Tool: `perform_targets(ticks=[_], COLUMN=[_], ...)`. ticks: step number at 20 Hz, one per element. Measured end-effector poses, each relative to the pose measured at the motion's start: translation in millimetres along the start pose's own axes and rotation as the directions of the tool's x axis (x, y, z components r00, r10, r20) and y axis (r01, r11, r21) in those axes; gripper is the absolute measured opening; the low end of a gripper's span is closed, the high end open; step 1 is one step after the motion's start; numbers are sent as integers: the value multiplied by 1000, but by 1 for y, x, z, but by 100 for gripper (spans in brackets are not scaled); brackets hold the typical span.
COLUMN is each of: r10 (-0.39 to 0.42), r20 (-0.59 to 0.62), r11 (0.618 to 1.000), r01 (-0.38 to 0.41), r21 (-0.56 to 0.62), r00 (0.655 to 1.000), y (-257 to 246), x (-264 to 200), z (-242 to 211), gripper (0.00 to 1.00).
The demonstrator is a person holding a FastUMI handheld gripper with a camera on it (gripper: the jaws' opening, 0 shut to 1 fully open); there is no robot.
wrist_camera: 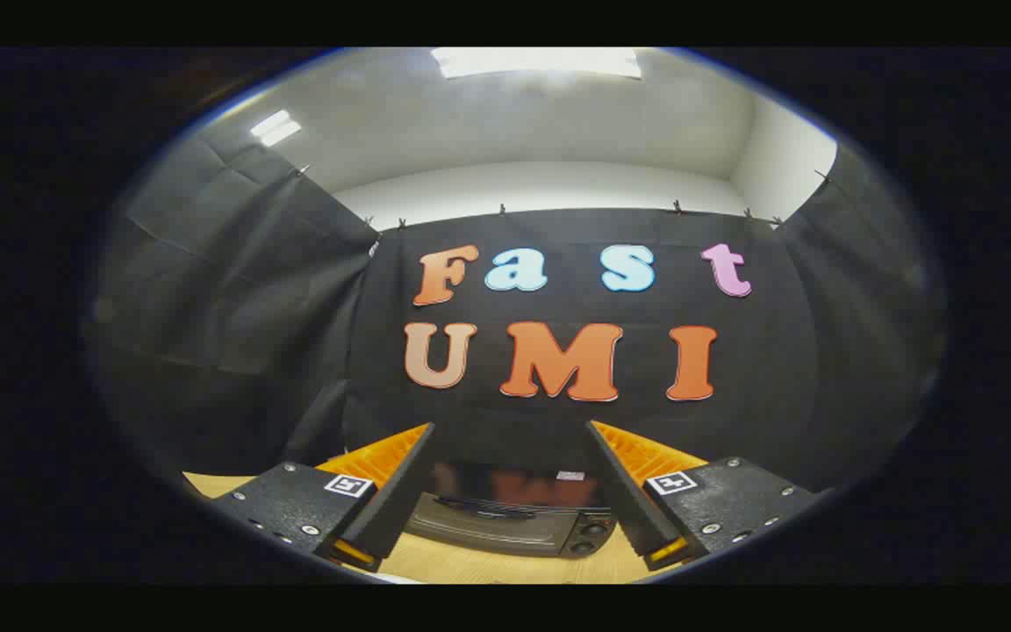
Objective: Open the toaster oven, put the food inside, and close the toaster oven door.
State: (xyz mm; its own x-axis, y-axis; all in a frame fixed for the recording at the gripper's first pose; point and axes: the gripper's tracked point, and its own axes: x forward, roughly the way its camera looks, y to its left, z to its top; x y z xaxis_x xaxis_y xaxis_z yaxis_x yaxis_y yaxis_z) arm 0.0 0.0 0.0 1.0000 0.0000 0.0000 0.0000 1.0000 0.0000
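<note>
1. Gripper view is showing the gripper (510,434) hanging up high with its fingers spread wide and nothing between them, so it's carrying nothing right now.

2. Sitting on the wooden table (470,562), the toaster oven (510,518) is showing through the gap between the two fingers, beyond and below the tips. Its door is looking closed, with the dark glass front facing this way, a handle bar (483,506) running across it and a couple of knobs (593,535) at its right side.

3. I'm not spotting the food from here, so I'm not guessing where it is.

4. My read: we're sitting right at the start, with the opening step yet to begin. I'd be tilting down and coming in toward the handle bar before anything else.

5. To do it well, I'd be lining the open fingers up so the bar is going between them, near its middle rather than at an end, so the door isn't twisting.

6. Which way the door is hinging isn't clear to me. If it's dropping forward, I'd be pulling along an arc, not straight back, and going slow so the whole oven isn't sliding on the table.

7. Staying clear of the knobs while closing in is worth minding too.
</note>
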Motion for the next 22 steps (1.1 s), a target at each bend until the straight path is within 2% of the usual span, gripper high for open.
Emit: perform_targets(ticks=[11,15,22], r10=[29,5,33], r20=[-15,-39,-86], r11=[1000,1000,999], r01=[-29,-4,-32], r21=[-4,17,15], r00=[999,999,996], y=[2,-9,3], x=[4,12,25], z=[-14,-28,-58], gripper=[99,99,99])
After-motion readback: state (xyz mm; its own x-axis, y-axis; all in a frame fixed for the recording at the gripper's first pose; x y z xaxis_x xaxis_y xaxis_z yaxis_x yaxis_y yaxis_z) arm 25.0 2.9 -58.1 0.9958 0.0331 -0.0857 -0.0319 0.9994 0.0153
